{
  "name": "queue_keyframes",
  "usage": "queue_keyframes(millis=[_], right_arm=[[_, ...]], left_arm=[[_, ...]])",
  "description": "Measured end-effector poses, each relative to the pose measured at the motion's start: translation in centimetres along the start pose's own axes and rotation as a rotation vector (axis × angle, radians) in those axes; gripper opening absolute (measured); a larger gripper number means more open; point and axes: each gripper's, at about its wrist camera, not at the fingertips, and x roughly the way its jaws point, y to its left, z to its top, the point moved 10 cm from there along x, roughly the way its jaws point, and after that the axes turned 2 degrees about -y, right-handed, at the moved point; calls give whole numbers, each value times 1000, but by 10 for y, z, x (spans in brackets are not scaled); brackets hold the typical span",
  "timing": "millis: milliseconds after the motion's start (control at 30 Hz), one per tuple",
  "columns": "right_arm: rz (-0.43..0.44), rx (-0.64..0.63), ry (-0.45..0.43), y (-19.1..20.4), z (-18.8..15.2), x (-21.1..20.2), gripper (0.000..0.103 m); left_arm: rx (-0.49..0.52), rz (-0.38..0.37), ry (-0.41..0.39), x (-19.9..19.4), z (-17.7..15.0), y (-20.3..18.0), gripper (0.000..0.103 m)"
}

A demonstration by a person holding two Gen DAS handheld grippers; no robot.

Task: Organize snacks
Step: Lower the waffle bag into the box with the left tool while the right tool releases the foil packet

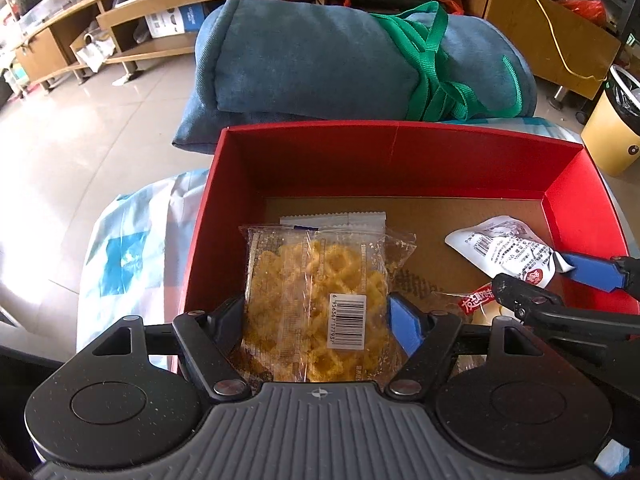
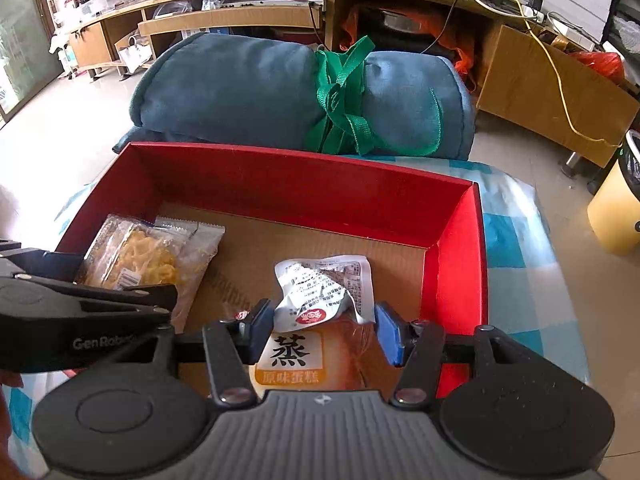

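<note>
Inside the red cardboard box (image 1: 396, 160), the left gripper (image 1: 316, 320) pinches a crinkly clear packet of yellow ring snacks (image 1: 316, 288); beside it, the right gripper (image 2: 320, 332) clamps a glossy cake wrapper (image 2: 316, 312) with a crumpled white top

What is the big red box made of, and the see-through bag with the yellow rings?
The red box looks like cardboard: matte red walls with thin folded edges, and a plain brown floor like raw card. The ring snack bag looks like thin clear plastic film: it is glossy, crinkled, shows the yellow snacks through it, and has crimped sealed ends. The left claw squeezes it.
</note>
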Motion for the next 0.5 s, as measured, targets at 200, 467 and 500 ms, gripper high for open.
queue_keyframes(millis=[200,467,500], right_arm=[[-10,-9,-2,-1,0,-1,49],[-18,-21,-1,0,-2,-6,49],[-19,-21,-1,0,-2,-6,49]], left_arm=[[17,16,-12,-2,1,1,83],[25,17,-13,-5,-1,1,84],[25,18,-14,-6,-1,1,85]])
